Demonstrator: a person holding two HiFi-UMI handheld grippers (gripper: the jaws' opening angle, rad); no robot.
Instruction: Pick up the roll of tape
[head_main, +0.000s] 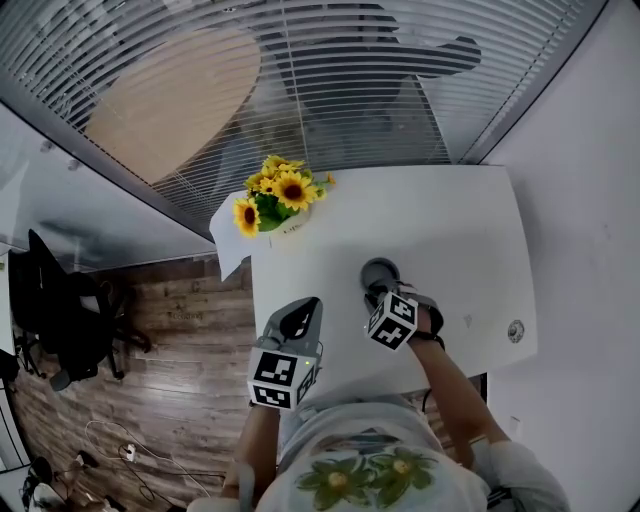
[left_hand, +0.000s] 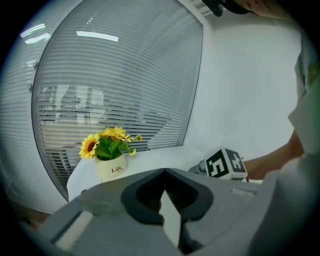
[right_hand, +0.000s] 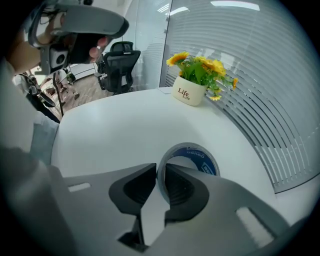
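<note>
Bare white desk (head_main: 470, 230) open to the right of the roll of tape (head_main: 379, 270) and beyond it to the far edge. Far left corner taken by a sunflower pot (head_main: 278, 208). Small round disc (head_main: 515, 331) near the right edge, beside a white wall (head_main: 590, 260). At the near left, the left hand-held gripper (head_main: 298, 320).

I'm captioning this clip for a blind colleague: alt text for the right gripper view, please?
The right tongs pinch the wall of a tape roll lying flat on a white table, one jaw inside its hole, one outside. Behind it, a pot of sunflowers stands before window blinds.
</note>
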